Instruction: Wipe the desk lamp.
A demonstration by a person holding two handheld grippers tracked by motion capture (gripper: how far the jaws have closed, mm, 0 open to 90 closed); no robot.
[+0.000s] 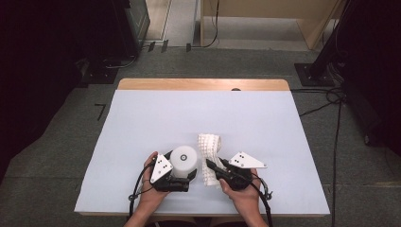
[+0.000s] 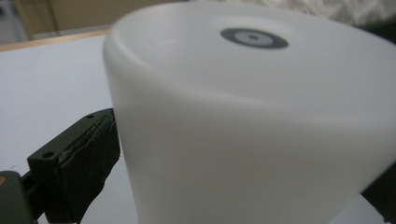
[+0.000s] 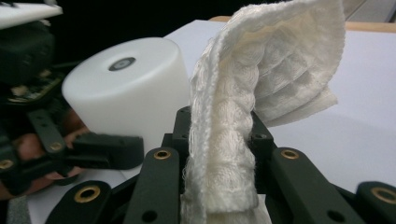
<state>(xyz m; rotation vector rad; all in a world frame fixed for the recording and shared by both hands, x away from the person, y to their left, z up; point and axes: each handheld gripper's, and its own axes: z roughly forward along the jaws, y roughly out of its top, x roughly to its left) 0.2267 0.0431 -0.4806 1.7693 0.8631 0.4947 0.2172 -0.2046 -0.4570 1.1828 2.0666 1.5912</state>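
Note:
A white, squat plastic cylinder (image 1: 183, 157) with a small grey ring on its top stands near the table's front edge. My left gripper (image 1: 182, 167) is shut on it, a black pad against each side (image 2: 93, 149). The cylinder (image 2: 243, 102) looms large in the left gripper view. Just to its right, a white waffle-weave cloth (image 1: 209, 144) rises folded from my right gripper (image 1: 213, 168), which is shut on its lower part. In the right gripper view the cloth (image 3: 280, 60) stands up between the jaws (image 3: 219, 135) and droops over at the top, with the cylinder (image 3: 126, 88) to its left.
A pale sheet (image 1: 203, 118) covers the table, with a wooden strip (image 1: 203, 84) bare at the far edge. Cables and a black stand base (image 1: 312, 72) lie on the floor to the right; dark equipment stands to the left.

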